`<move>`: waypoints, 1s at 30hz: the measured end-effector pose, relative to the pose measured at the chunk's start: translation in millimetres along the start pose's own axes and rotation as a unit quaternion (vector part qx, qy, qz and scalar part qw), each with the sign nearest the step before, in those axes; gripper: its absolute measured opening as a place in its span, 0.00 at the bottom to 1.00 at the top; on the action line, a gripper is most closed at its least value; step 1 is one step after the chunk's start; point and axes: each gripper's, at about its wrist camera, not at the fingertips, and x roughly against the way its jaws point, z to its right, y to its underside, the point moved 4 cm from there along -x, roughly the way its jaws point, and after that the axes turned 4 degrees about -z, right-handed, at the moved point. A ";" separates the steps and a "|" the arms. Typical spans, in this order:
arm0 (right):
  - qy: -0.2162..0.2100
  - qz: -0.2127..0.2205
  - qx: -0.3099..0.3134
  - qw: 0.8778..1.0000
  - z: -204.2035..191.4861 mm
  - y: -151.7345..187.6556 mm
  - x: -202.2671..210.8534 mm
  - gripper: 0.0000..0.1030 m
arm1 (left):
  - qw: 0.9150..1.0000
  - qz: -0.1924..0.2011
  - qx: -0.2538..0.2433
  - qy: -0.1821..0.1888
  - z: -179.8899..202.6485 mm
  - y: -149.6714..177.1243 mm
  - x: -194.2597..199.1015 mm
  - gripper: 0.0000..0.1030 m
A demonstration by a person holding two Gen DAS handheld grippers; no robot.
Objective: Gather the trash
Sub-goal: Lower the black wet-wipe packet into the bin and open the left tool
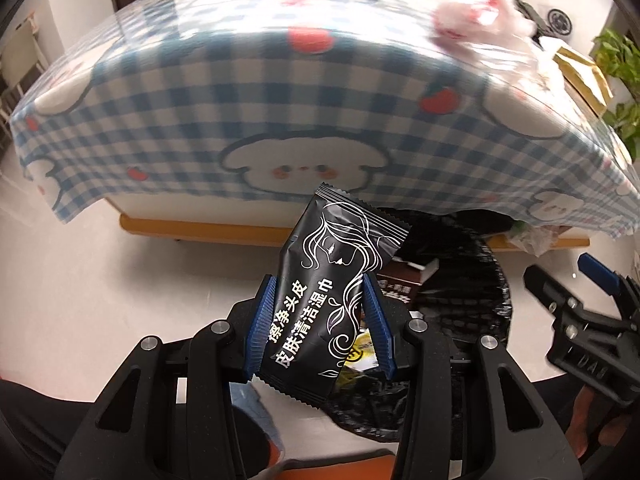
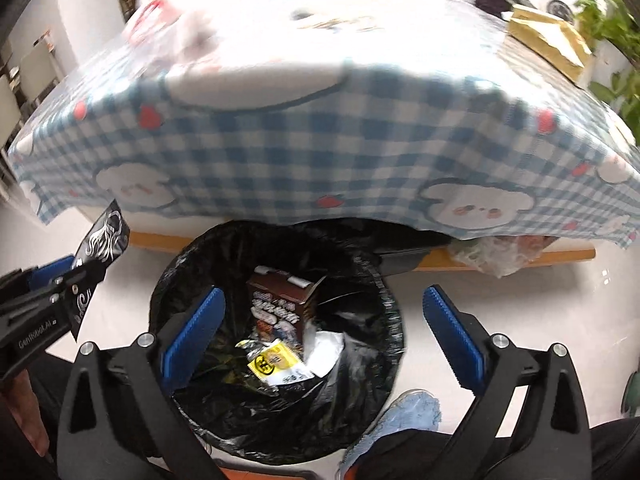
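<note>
A black wet-wipe packet (image 1: pixel 332 280) with white line art and lettering stands upright between the blue pads of my left gripper (image 1: pixel 320 316), which is shut on it. The same packet (image 2: pixel 102 244) shows at the left edge of the right wrist view, held by that gripper. My right gripper (image 2: pixel 320 320) hangs wide open over a bin lined with a black bag (image 2: pixel 372 280), nothing between its fingers. Inside the bin lie a brown carton (image 2: pixel 280 304), a yellow wrapper (image 2: pixel 272 360) and white paper. In the left wrist view the right gripper (image 1: pixel 576 280) appears at the right edge.
A table under a blue-and-white checked cloth (image 1: pixel 224 92) (image 2: pixel 320 148) fills the upper half of both views, overhanging the bin. A yellow-brown box (image 2: pixel 548 36) and a pink crumpled wrapper (image 1: pixel 472 16) lie on it. A green plant (image 2: pixel 612 32) stands at the right. A crumpled clear bag (image 2: pixel 500 252) sits under the table.
</note>
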 end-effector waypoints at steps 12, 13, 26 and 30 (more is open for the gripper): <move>0.017 -0.005 -0.053 0.998 55.1 6.1 3.7 0.93 | 0.999 -0.013 -0.032 0.022 45.4 -3.0 -9.3 0.42; 0.017 -0.005 -0.053 0.998 57.2 5.8 3.4 0.93 | 0.999 -0.014 -0.034 0.022 49.1 -3.4 -10.7 0.42; 0.034 -0.003 -0.056 0.998 79.6 6.5 1.1 0.93 | 0.998 -0.025 -0.052 0.035 82.7 -6.2 -36.0 0.48; 0.036 -0.003 -0.057 0.998 80.9 4.1 0.6 0.93 | 0.998 -0.014 -0.054 0.023 85.1 -7.7 -39.2 0.61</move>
